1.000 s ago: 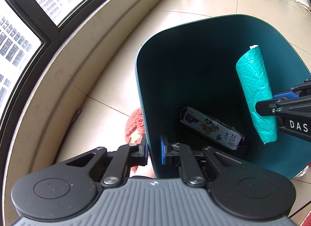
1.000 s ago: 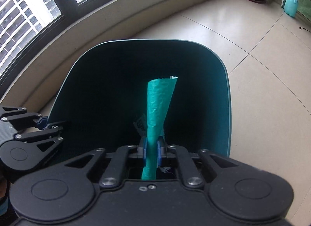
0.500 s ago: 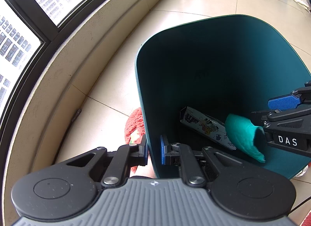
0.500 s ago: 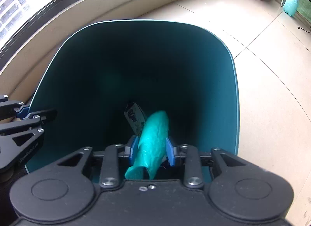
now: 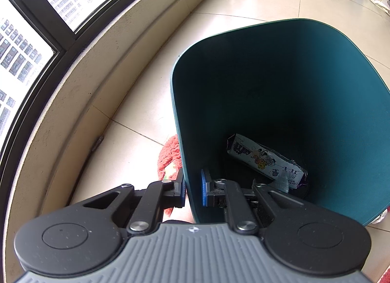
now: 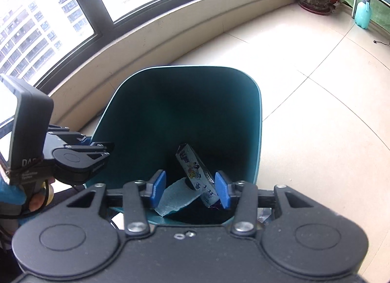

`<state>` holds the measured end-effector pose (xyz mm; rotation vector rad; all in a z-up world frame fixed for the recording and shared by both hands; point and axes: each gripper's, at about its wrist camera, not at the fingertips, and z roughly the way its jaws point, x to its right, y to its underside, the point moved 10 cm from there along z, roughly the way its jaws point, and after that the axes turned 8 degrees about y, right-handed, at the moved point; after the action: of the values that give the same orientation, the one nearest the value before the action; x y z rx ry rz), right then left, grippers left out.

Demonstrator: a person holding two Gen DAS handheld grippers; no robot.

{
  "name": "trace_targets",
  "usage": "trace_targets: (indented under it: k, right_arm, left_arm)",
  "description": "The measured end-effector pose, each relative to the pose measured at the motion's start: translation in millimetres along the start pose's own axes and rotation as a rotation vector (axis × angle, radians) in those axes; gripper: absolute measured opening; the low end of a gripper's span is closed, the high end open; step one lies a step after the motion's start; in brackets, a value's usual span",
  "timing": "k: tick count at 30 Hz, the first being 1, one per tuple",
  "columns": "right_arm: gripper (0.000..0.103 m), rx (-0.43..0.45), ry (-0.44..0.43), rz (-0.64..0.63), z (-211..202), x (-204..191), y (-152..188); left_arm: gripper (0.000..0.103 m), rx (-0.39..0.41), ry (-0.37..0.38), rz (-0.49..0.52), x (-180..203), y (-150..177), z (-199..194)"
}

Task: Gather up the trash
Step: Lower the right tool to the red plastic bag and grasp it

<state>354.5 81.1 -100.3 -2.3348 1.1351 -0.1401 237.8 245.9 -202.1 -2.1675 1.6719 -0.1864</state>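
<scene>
**Two pieces binned, and we are between drops**

Left wrist view: our left tongs (image 5: 192, 186) are clamped tight on the near wall of the teal bin (image 5: 280, 88), one blue pad outside and one inside, which holds it steady on the tiled floor (image 5: 256, 3). The bin is smooth, matte plastic with a thin rim and rounded corners, wider at the mouth than at the bottom. At the bottom lies a printed wrapper (image 5: 264, 158), a long flattened pack of glossy film with cartoon figures and crimped ends. A red fuzzy thing (image 5: 168, 151) shows on the floor just beside the bin's outer wall; we cannot tell what it is.

Right wrist view: our right tongs (image 6: 190, 191) have just been opening and now stand about half apart above the bin's near rim, with nothing pressed between the pads. Below the gap, inside the bin, rests the teal bag roll (image 6: 174, 197), crinkled thin plastic, lying against the wrapper. The left tongs show at the left, gripping the rim.

We judge the drop step finished. The next move calls for lifting the right tongs clear of the rim and seeking further trash, while the left keeps its grip. No more loose trash shows in either view.
</scene>
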Motion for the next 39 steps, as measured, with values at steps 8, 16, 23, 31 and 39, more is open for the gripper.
trace_targets:
  k: [8,16,23,31,39]
  right_arm:
    - [0.049,0.021,0.086,0.053,-31.9,53.4,35.6]
    - [0.06,-0.038,0.181,0.159,-10.9,128.7,87.2]
    - [0.082,-0.151,0.24,0.222,48.0,186.6,141.4]
    - [0.084,-0.302,0.311,0.531,108.6,249.8,221.0]
    - [0.084,-0.323,0.303,0.756,137.5,271.5,264.1]
  left_arm:
    - [0.012,0.001,-0.003,-0.001,-0.4,0.3,-0.3]
    - [0.012,-0.001,-0.005,-0.004,-0.4,0.3,-0.4]
    - [0.012,-0.001,-0.009,-0.001,-0.1,0.3,-0.3]
    - [0.012,-0.005,-0.006,-0.004,-0.1,0.3,0.2]
    - [0.012,-0.005,-0.016,0.004,0.8,1.1,1.0]
